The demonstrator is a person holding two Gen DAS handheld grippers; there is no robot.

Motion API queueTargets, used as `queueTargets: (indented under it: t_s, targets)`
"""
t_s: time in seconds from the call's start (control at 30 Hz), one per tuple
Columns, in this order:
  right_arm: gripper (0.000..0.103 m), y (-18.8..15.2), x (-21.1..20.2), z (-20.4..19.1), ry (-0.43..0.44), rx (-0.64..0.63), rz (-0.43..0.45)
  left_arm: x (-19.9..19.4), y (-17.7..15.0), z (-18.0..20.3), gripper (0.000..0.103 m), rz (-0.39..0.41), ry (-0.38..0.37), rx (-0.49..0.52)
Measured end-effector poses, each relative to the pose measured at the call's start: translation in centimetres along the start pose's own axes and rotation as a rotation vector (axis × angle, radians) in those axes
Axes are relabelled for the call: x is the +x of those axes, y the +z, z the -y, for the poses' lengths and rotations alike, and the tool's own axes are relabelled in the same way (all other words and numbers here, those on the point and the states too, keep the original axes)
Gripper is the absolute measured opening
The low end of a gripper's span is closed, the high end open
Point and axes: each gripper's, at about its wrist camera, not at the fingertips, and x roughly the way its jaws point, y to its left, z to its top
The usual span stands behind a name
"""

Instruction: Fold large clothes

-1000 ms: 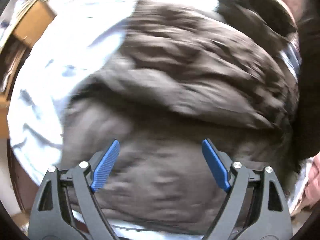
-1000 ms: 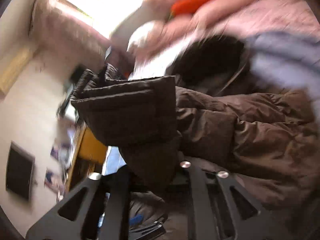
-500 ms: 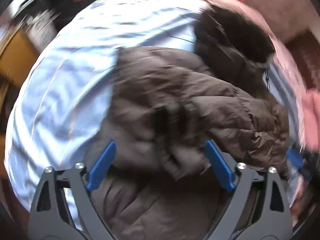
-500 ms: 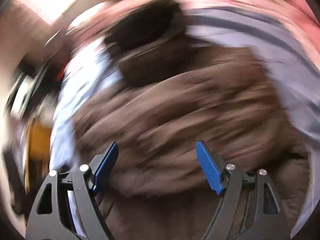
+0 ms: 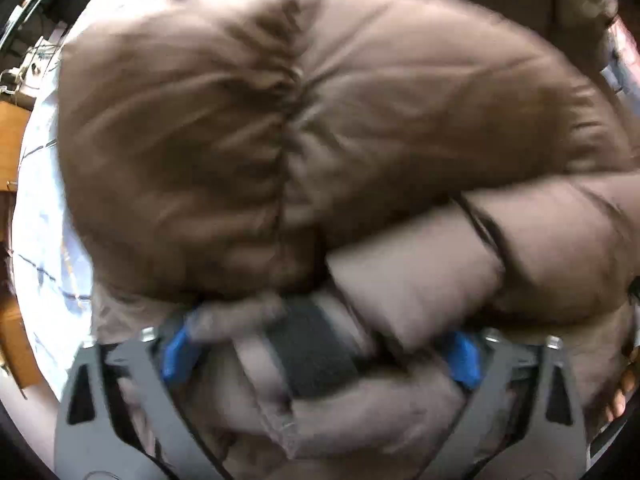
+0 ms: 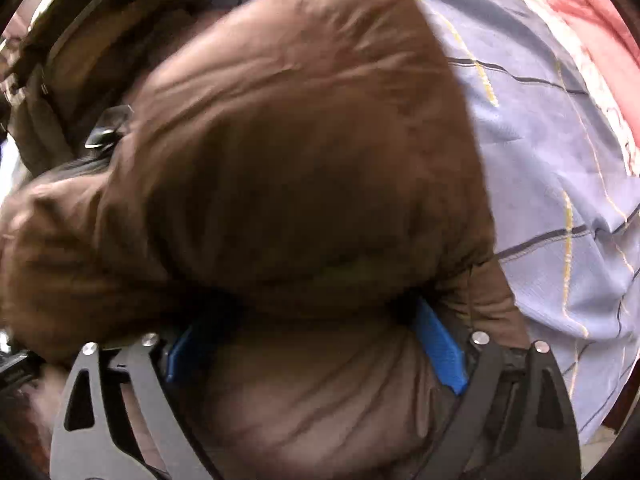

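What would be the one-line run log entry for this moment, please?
phase: folding | item: brown puffy jacket on light blue checked sheet | left gripper: open, pressed into jacket | right gripper: open, fabric bulging between fingers

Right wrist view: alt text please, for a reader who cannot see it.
A puffy brown jacket fills most of the frame, bulging between the spread blue-padded fingers of the right gripper. It lies on a pale blue striped sheet, with pink fabric at the upper right edge.
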Motion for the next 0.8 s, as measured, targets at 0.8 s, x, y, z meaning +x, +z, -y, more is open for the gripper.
queueTargets:
  t_s: [0.8]
  targets:
    - [0.087,-4.2,-6.3,-1.6,0.013,-0.16,0.141,-7.2,-0.6,3.9,0.094,0.224,0.033,0.04]
